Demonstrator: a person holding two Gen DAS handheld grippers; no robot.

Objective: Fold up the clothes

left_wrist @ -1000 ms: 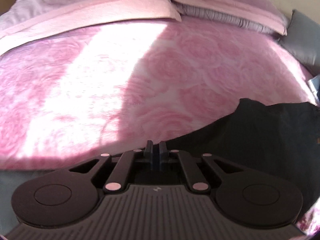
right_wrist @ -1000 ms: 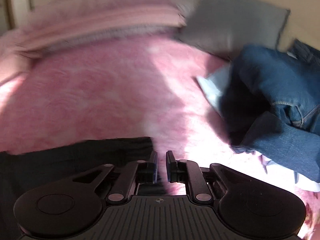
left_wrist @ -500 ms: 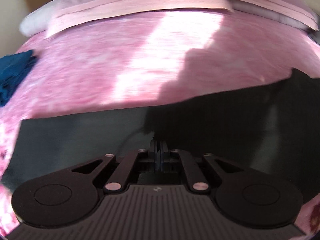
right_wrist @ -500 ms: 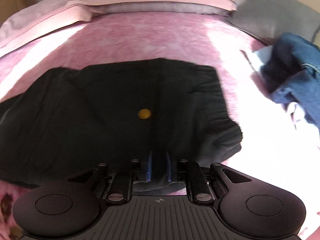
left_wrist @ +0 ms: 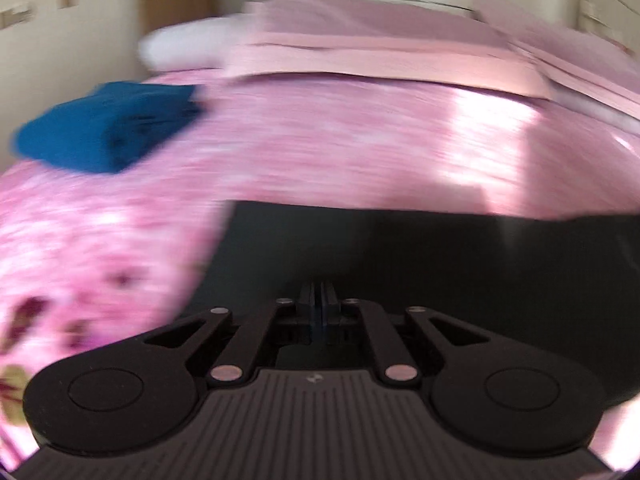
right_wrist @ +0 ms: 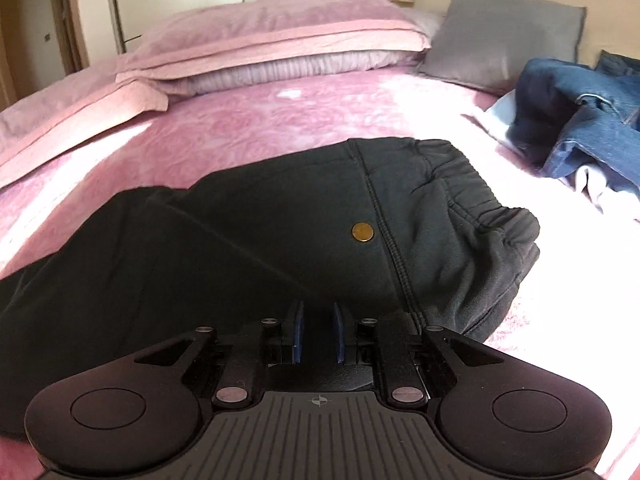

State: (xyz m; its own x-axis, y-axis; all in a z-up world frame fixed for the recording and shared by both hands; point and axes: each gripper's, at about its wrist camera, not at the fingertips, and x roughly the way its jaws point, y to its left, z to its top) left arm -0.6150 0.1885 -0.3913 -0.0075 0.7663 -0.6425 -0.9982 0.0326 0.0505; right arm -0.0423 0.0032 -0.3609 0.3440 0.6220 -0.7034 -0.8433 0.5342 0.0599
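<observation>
While the dark trousers (right_wrist: 280, 248) are lying spread on the bed (right_wrist: 280, 120) just ahead of both claws, the left claw (left_wrist: 319, 300) is pinched tight on one edge. The right claw (right_wrist: 318, 330) is standing narrowly parted over fabric near the waistband (right_wrist: 480, 208); whether it is gripping, cannot tell. Best keeping both edges taut and level, so the fold is landing square.

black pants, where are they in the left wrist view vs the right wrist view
Left wrist: the black pants fill the lower centre and right, blurred, just beyond the left gripper.
Right wrist: they spread across the middle from the left edge to the gathered waistband on the right, under the right gripper.
Shared landmark: the pink pillows at the far end of the bed.
</observation>
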